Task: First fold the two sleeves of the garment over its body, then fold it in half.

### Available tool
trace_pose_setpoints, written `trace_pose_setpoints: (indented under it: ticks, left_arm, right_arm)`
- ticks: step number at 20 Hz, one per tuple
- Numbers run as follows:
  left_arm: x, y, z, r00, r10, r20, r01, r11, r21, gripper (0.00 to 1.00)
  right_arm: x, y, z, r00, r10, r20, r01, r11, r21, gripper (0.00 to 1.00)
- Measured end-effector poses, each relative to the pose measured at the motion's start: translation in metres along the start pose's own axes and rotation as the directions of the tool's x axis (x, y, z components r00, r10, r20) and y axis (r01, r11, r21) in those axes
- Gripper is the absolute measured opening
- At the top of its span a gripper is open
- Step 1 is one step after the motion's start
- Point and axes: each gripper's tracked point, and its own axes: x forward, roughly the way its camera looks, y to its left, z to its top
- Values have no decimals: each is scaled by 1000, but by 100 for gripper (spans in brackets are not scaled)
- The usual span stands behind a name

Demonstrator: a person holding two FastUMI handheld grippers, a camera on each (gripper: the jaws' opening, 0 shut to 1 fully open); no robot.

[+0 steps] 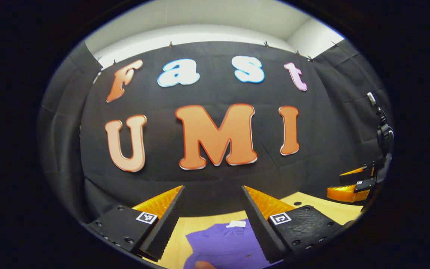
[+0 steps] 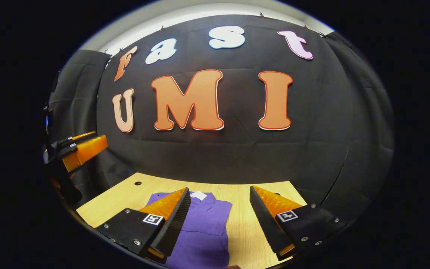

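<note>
Here both tools, left tool (image 1: pixel 213 218) and right tool (image 2: pixel 218 218), hang wide apart and hold nothing above the purple garment (image 2: pixel 203 228) on the worktop (image 2: pixel 248 190); lower each onto 1 sleeve edge, pinch only the top layer.

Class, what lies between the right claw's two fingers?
In the right gripper view, the open right claw frames the purple garment and bare wooden table.

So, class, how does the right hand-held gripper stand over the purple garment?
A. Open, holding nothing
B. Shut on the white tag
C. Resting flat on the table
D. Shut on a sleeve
A: the right hand-held gripper has its fingers spread wide above the purple garment, with nothing between them.
</note>
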Motion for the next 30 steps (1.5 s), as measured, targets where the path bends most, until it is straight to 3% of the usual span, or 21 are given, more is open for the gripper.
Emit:
trace_pose_setpoints:
  ticks: [4,8,10,11,14,17,22,26,28,30]
  left_arm:
    - [-33,33,-17,993,111,-39,-113,992,-49,93]
    - [-45,51,-53,980,148,-136,-154,987,-34,93]
    - [-51,56,-82,966,135,-219,-139,990,-5,90]
    - [-55,56,-98,954,125,-273,-124,992,18,93]
    - [-65,58,-145,904,77,-420,-81,997,8,93]
    - [-83,57,-191,827,51,-560,-88,995,-40,96]
    - [-125,59,-258,675,5,-738,-119,988,-102,97]
    - [-167,47,-310,511,-73,-857,-68,990,-125,97]
    - [-186,45,-321,416,-119,-901,-4,991,-133,98]
    - [-194,48,-329,354,-124,-927,29,992,-122,98]
  right_arm:
    - [-8,10,-6,1000,-18,6,18,1000,-3,95]
    - [-13,16,-45,993,-6,-114,5,1000,-6,95]
    - [-19,15,-84,967,13,-254,-15,1000,-8,94]
    - [-21,16,-102,951,21,-310,-25,1000,-8,95]
    - [-33,15,-148,893,23,-449,-18,1000,15,95]
    - [-48,23,-189,833,60,-550,-11,996,92,95]
    - [-84,20,-243,729,67,-682,-6,996,90,95]
    - [-100,21,-279,648,65,-759,4,996,88,95]
    - [-111,15,-298,600,50,-798,11,997,71,95]
    - [-117,18,-309,564,59,-824,12,997,80,96]
